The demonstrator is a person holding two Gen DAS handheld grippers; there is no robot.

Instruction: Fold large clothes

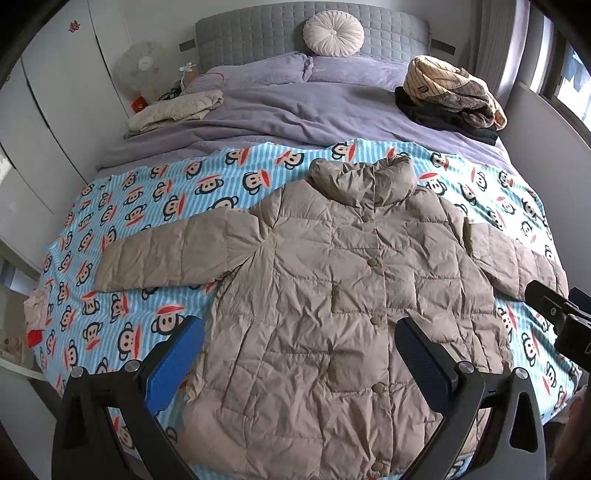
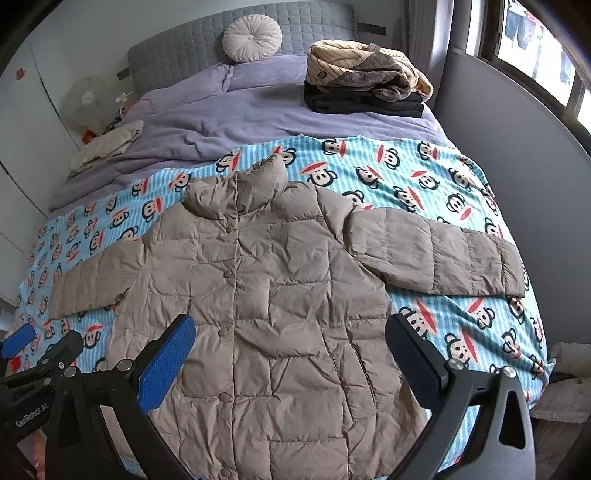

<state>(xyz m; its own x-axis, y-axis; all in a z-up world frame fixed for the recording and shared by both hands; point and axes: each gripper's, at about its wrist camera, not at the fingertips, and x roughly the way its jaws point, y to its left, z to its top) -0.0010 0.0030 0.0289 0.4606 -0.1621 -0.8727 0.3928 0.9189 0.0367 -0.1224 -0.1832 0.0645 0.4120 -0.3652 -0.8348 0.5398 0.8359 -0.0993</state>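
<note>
A beige quilted puffer jacket (image 1: 351, 280) (image 2: 266, 295) lies flat and buttoned, front up, on a blue monkey-print blanket (image 1: 129, 229) (image 2: 424, 177), both sleeves spread sideways and the collar toward the headboard. My left gripper (image 1: 301, 339) hovers open above the jacket's lower hem, blue pads wide apart with nothing between them. Over the lower right half of the jacket my right gripper (image 2: 290, 343) also hangs open and empty. Part of the right gripper (image 1: 561, 317) shows at the right edge of the left wrist view, and the left gripper (image 2: 33, 347) shows at the left edge of the right wrist view.
A purple duvet (image 1: 295, 107) covers the far half of the bed. Folded clothes are stacked at the far right (image 1: 450, 96) (image 2: 365, 81), a cream garment at the far left (image 1: 173, 110). Round cushion (image 1: 332, 33) at the headboard, fan (image 1: 142, 66) and wardrobe on the left, window wall right.
</note>
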